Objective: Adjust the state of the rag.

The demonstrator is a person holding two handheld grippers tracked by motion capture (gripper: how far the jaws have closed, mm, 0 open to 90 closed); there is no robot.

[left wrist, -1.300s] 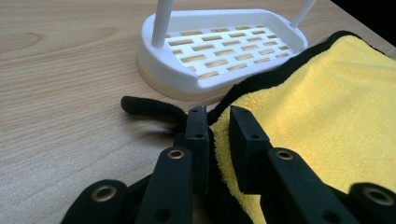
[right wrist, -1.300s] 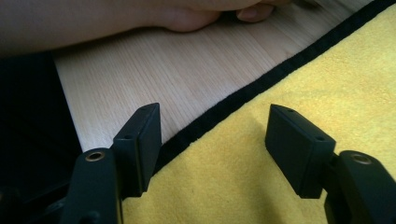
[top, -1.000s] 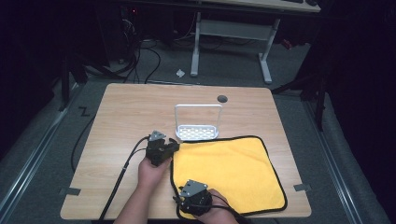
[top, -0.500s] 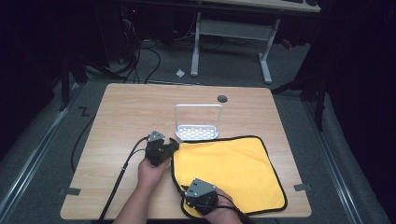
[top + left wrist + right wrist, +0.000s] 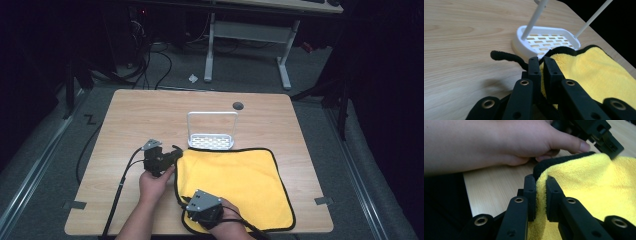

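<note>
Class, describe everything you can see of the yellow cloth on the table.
The yellow cloth is a fluffy, towel-like square with a black trimmed edge. It lies mostly flat on the right half of the wooden table, its far edge against the white rack. Its left edge is gathered and lifted slightly. The left gripper is clamped on the far-left corner, where the black trim curls off the table, and the right gripper is clamped on the near-left edge.

The high view looks forward and steeply down on the whole tabletop [image 5: 125, 125] from well above. Each gripper view sits low and close behind its own tongs, and both share the yellow cloth [image 5: 599, 72] with the high view.
</note>
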